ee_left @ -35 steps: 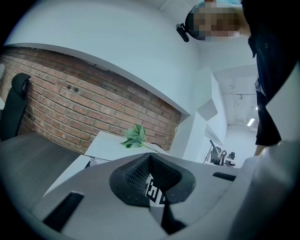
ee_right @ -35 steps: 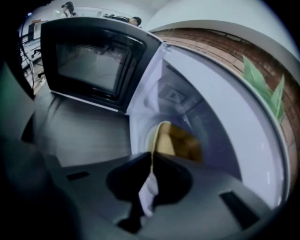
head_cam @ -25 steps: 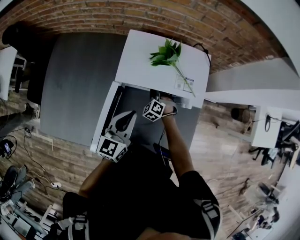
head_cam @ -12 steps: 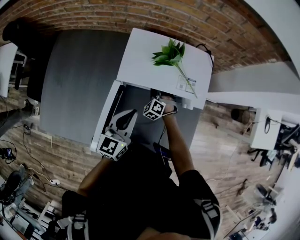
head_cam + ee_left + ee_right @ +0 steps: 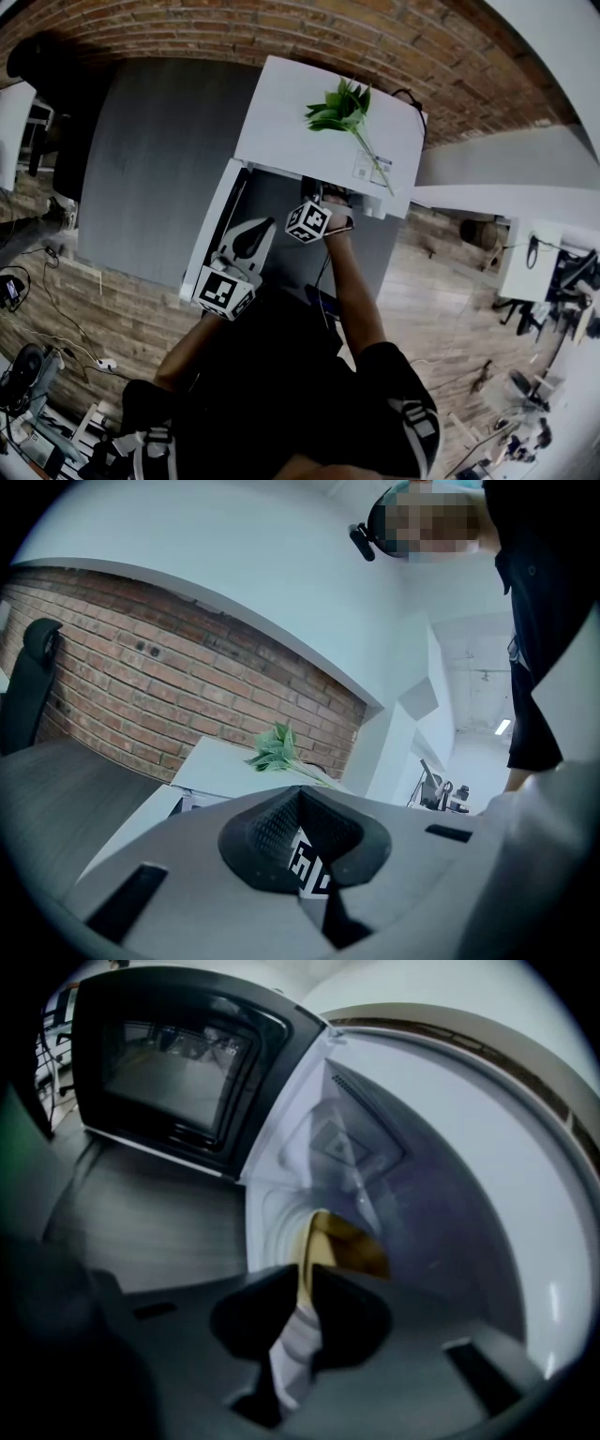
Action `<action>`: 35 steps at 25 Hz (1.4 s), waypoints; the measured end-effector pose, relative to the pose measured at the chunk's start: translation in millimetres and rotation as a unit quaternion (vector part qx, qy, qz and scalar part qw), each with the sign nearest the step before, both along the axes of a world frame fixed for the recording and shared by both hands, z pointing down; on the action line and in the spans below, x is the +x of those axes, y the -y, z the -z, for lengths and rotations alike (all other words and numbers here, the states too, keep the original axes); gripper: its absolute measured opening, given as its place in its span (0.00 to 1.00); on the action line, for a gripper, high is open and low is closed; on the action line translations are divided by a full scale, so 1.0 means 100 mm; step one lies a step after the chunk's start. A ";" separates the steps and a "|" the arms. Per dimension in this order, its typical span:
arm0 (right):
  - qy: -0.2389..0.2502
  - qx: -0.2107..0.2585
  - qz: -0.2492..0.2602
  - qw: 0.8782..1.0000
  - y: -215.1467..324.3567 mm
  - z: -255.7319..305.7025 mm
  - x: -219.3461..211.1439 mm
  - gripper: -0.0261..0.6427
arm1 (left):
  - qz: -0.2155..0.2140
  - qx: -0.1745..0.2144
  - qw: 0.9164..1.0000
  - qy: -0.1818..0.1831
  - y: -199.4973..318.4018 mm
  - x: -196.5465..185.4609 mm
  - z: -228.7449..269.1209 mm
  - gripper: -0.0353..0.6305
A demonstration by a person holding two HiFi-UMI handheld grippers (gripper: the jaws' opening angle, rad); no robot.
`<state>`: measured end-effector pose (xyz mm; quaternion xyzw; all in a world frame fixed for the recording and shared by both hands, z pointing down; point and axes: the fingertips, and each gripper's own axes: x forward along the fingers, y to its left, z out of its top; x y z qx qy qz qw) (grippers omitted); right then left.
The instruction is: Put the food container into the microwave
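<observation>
The white microwave (image 5: 309, 122) stands on a grey table with its door (image 5: 208, 230) swung open to the left. My right gripper (image 5: 333, 195) reaches into the opening. In the right gripper view it (image 5: 307, 1283) is shut on the rim of the clear food container (image 5: 349, 1246), which has yellowish contents and lies inside the cavity (image 5: 450, 1176). The dark-windowed door (image 5: 178, 1063) shows at the left. My left gripper (image 5: 253, 236) hangs in front of the door, shut and holding nothing. In its own view it (image 5: 300, 794) points up past the microwave top (image 5: 225, 766).
A green leafy sprig (image 5: 339, 108) lies on top of the microwave and shows again (image 5: 278, 750) in the left gripper view. A brick wall (image 5: 234, 33) runs behind the grey table (image 5: 150, 159). A dark chair (image 5: 42, 75) stands at the far left. The person's body fills the foreground.
</observation>
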<state>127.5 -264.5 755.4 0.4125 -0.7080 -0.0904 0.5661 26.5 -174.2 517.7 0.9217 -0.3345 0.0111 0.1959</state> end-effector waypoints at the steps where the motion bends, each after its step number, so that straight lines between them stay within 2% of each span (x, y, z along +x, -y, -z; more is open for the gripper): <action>1: 0.002 0.003 -0.004 1.000 -0.01 0.01 0.01 0.14 | 0.000 -0.001 1.000 -0.001 0.00 0.00 0.01 0.11; 10: 0.023 0.023 -0.023 0.999 -0.17 0.24 -0.01 0.14 | -0.001 0.010 1.000 -0.007 -0.08 -0.02 0.12 0.11; 18: 0.114 0.006 -0.082 0.990 -0.37 0.46 -0.05 0.10 | -0.001 0.029 1.000 -0.013 -0.19 -0.06 0.24 0.11; 24: 0.174 0.006 -0.126 0.977 -0.57 0.63 -0.03 0.09 | -0.006 0.041 0.999 -0.017 -0.31 -0.07 0.31 0.11; 28: 0.220 0.024 -0.171 0.960 -0.72 0.83 0.01 0.09 | -0.009 0.049 0.999 -0.019 -0.38 -0.08 0.36 0.11; 35: 0.336 0.057 -0.243 0.908 -0.99 1.27 -0.03 0.09 | -0.020 0.058 0.998 -0.018 -0.50 -0.08 0.42 0.11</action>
